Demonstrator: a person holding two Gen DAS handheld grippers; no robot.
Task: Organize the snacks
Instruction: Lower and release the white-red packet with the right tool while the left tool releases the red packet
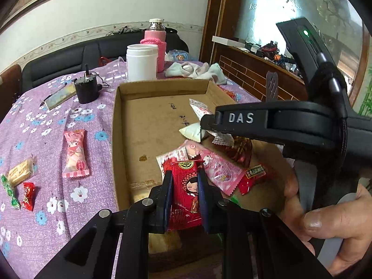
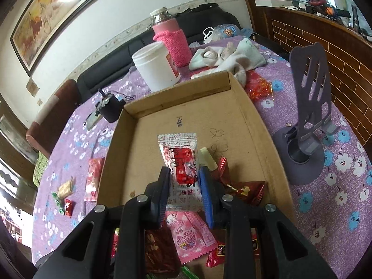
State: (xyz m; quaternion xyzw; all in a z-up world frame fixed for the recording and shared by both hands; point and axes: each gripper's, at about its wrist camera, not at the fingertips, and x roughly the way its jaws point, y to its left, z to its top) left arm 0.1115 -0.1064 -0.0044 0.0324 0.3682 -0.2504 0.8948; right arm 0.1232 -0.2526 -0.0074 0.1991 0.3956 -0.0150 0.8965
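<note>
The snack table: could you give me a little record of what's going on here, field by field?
Setting: table with purple flowered cloth
Container: open cardboard box, several wrapped snacks piled at its near end
Left claw: shut on a red snack packet, over the box
Right claw: shut on a white and red snack packet, over the box
Outside the box: pink packet and three small candies on the cloth
Behind the box: white jar, pink bottle
</note>
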